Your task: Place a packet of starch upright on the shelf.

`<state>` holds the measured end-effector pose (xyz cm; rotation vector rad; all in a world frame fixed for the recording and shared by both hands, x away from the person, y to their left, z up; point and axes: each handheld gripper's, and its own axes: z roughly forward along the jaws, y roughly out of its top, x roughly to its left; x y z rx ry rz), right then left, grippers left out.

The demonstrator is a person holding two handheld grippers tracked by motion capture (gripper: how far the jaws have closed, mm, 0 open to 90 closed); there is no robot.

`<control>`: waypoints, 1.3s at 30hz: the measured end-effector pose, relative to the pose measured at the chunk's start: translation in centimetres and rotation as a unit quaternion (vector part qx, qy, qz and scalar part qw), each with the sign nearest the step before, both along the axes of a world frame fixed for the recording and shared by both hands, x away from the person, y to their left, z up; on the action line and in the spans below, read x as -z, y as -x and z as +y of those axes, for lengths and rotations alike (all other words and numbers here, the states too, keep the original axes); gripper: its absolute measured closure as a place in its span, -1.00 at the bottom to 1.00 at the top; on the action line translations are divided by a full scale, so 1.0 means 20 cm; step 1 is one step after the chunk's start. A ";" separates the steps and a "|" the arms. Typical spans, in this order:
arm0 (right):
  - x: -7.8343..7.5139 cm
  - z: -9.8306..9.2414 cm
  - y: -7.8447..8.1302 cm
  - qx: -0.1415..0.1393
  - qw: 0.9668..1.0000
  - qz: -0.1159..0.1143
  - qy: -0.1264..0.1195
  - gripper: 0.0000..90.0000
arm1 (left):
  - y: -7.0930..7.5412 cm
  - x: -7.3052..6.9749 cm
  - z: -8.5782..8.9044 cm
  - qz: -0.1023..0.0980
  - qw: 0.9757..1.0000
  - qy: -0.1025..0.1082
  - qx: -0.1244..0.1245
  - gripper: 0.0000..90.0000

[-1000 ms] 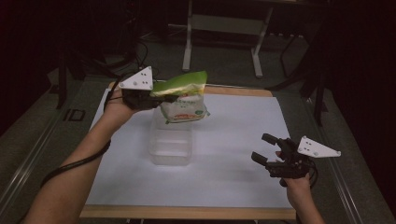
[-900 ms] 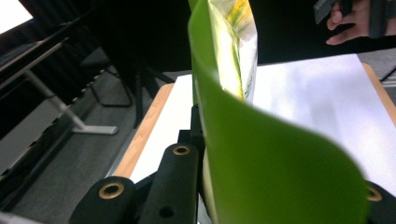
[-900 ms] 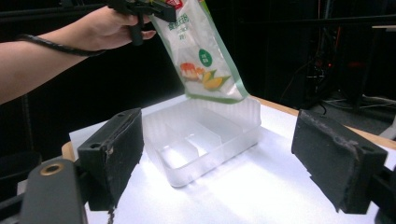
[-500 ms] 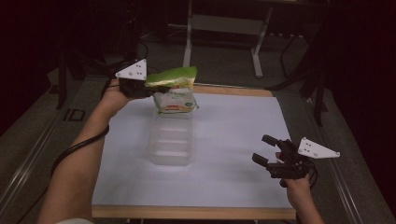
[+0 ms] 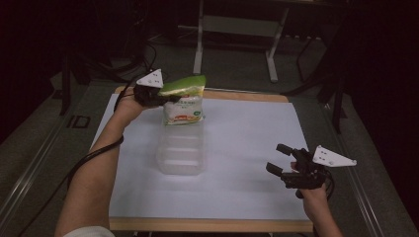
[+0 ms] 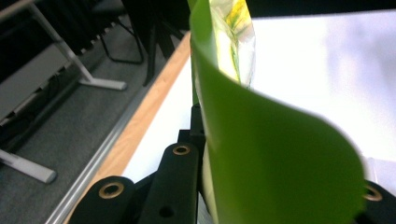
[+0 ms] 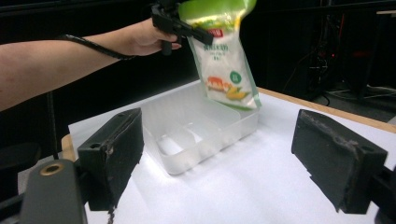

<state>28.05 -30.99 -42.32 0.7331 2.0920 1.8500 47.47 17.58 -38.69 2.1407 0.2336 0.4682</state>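
Currently the left gripper (image 5: 165, 96) pinches the bag (image 5: 183, 109) by its green top edge, jaws pressed tight on it. The right gripper (image 5: 281, 160) rests spread and empty, well apart near the table's edge. Bag hangs above the far end of the clear tray (image 5: 181, 150), its bottom corner at or near the far wall. Risk, as judged: 1 thin pinch on a floppy film; a swing could snag the rim or slip it out. Long axis roughly vertical, tilted; green top up, printed face toward the right gripper.
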 end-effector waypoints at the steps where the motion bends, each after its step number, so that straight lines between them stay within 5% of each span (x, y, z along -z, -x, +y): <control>1: 0.00 0.00 0.00 0.000 1.000 0.001 0.000 -0.63 | 0.00 0.01 -0.01 0.000 1.000 -0.003 0.000 0.83; 6: 0.01 0.00 0.00 0.001 1.000 0.001 0.001 -0.63 | -0.03 0.06 0.03 0.013 1.000 0.013 -0.015 0.83; 9: 0.01 0.00 -0.01 0.000 1.000 0.003 0.000 -0.63 | -0.04 0.09 0.03 0.013 1.000 0.005 -0.019 0.83; 10: 0.01 0.00 -0.01 -0.001 1.000 0.003 0.000 -0.63 | -0.04 0.14 0.00 0.017 1.000 -0.015 -0.007 0.83; 13: 0.01 0.00 -0.01 -0.003 1.000 0.005 -0.001 -0.63 | -0.05 0.20 -0.05 0.016 1.000 -0.023 0.007 0.83; 16: 0.02 0.01 -0.01 -0.005 1.000 0.006 0.002 -0.63 | -0.06 0.23 -0.06 0.013 1.000 -0.023 -0.004 0.83; 30: 0.04 0.01 -0.01 -0.006 1.000 0.011 0.004 -0.63 | -0.08 0.21 -0.07 0.039 0.998 -0.030 -0.044 0.80; 32: 0.04 0.01 -0.01 -0.006 1.000 0.014 0.004 -0.63 | -0.08 0.20 -0.07 0.057 0.996 -0.007 -0.070 0.56; 34: 0.05 0.01 -0.01 -0.006 1.000 0.016 0.004 -0.63 | -0.08 0.20 -0.08 0.079 0.989 0.026 -0.123 0.02; 35: 0.05 0.01 -0.01 -0.006 1.000 0.016 0.004 -0.63 | -0.07 0.19 -0.08 0.068 0.988 0.025 -0.136 -0.19; 37: 0.04 0.01 -0.01 -0.006 1.000 0.016 0.004 -0.63 | -0.06 0.18 -0.08 0.053 0.990 0.025 -0.130 -0.29; 39: 0.04 0.01 -0.01 -0.006 1.000 0.015 0.004 -0.63 | -0.04 0.15 -0.07 0.066 0.988 0.045 -0.132 -0.41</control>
